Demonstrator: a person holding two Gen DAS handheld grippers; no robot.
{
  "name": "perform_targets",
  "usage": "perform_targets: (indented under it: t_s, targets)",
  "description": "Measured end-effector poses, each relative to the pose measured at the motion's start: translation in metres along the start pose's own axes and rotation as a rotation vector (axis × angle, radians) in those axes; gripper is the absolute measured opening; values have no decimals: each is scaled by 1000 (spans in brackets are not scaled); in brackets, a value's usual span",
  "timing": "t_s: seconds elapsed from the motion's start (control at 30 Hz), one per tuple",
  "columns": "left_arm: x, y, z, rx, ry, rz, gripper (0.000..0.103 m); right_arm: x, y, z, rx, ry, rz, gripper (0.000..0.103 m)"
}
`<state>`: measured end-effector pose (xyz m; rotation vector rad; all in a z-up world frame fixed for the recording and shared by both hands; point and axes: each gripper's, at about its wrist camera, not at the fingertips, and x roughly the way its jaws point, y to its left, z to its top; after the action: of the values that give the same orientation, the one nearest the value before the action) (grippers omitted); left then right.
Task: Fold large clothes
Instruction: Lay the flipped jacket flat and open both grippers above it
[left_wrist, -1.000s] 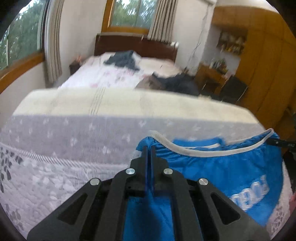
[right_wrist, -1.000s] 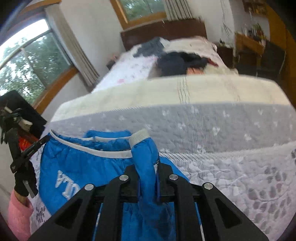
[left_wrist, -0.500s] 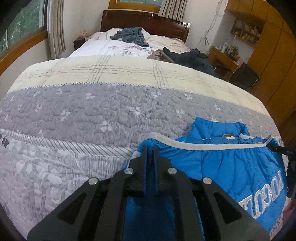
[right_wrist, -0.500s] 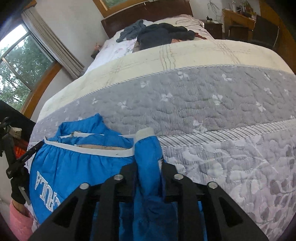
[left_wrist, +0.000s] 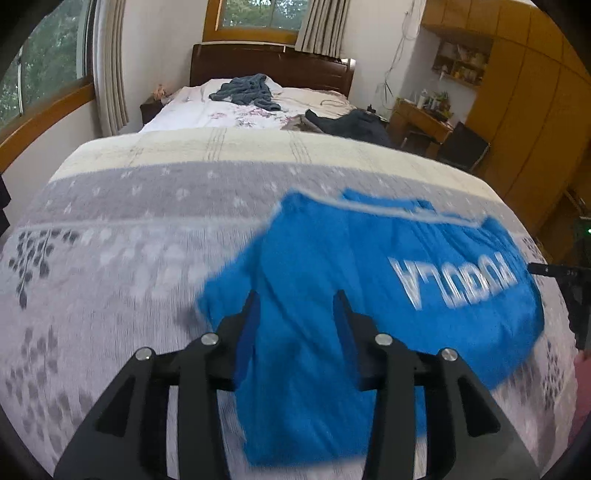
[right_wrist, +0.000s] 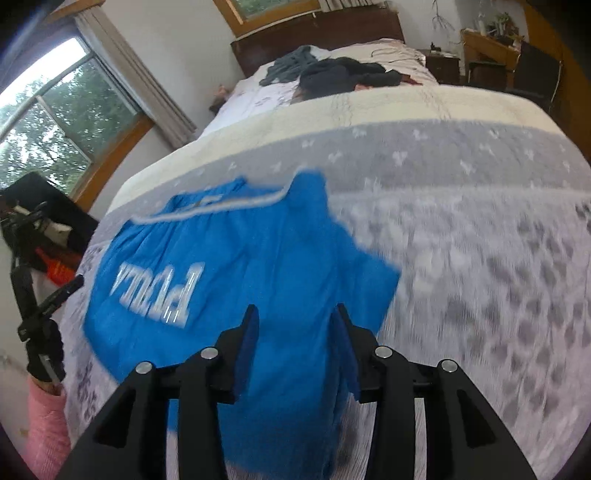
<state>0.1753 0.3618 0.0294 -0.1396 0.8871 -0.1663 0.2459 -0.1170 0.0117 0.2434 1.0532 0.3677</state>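
Observation:
A bright blue garment (left_wrist: 332, 280) with white lettering and a white-trimmed edge lies spread on the quilted bed, blurred by motion. My left gripper (left_wrist: 297, 306) is open above its left part, the cloth lying loose below the fingers. In the right wrist view the same blue garment (right_wrist: 229, 280) lies under my open right gripper (right_wrist: 293, 321), which holds nothing. The other gripper's black tip (left_wrist: 554, 271) shows at the right edge of the left wrist view. A pink sleeve (right_wrist: 46, 424) shows at the lower left of the right wrist view.
The grey and cream quilt (left_wrist: 147, 221) covers the near bed. Dark clothes (left_wrist: 354, 123) and a grey-blue heap (left_wrist: 245, 90) lie on the far bed by the wooden headboard (left_wrist: 269, 62). A desk (left_wrist: 424, 118) and wardrobe (left_wrist: 524, 103) stand on the right.
Both grippers have opened and let go of the blue garment's trimmed edge, then drawn back. The garment now lies laid out on the quilt with its lettering showing.

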Motion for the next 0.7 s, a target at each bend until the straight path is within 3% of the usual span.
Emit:
perform_targets:
  t_s: [0.23, 0.4, 0.47, 0.7]
  targets:
    - [-14, -8, -52, -14, 25, 7, 42, -13, 7, -52, -23, 26, 24, 45]
    - [-8, -9, -57, -7, 26, 33, 41, -14, 13, -59, -54, 29, -51, 15]
    - [-8, -9, -56, -2, 27, 38, 40, -19, 13, -59, -47, 25, -50, 8]
    - [-10, -9, -59, 12, 32, 52, 40, -31, 9, -61, -29, 18, -30, 4]
